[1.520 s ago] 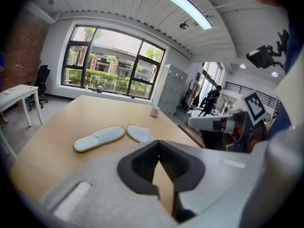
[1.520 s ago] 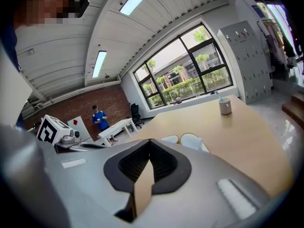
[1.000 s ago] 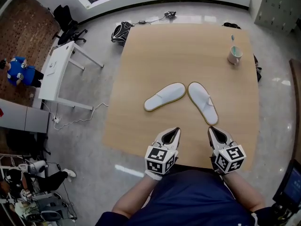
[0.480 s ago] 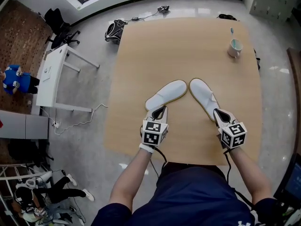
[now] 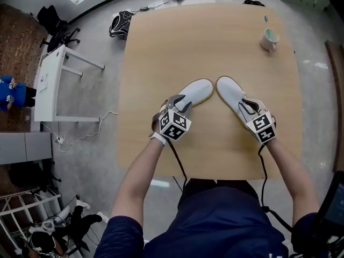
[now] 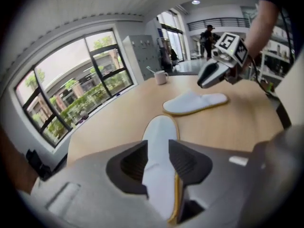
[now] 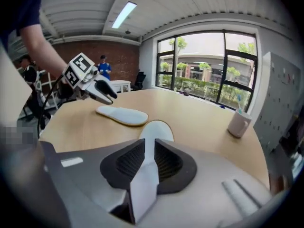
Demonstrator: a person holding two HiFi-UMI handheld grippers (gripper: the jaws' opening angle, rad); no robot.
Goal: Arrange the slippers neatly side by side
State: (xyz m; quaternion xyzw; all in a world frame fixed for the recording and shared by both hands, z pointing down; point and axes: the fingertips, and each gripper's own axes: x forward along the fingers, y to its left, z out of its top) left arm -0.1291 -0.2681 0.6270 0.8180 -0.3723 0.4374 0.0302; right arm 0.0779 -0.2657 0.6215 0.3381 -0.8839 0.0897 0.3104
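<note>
Two white slippers with yellow-edged soles lie on the wooden table (image 5: pixel 209 42), toes near each other and heels spread apart in a V. The heel of the left slipper (image 5: pixel 199 90) runs between the jaws of my left gripper (image 5: pixel 180 104), which are opening. In the left gripper view the slipper (image 6: pixel 159 132) fills the gap between the pads. My right gripper (image 5: pixel 244 105) is over the heel of the right slipper (image 5: pixel 227 90). The right gripper view shows that slipper (image 7: pixel 155 129) pinched in a narrow gap.
A mug (image 5: pixel 269 38) with a toothbrush in it stands near the table's far right corner. A white side table (image 5: pixel 54 79) and a black bag (image 5: pixel 119 24) are on the floor to the left. Bare tabletop lies beyond the slippers.
Both grippers have moved forward from the table's near edge onto the slippers' heels. The slippers keep their V layout.
</note>
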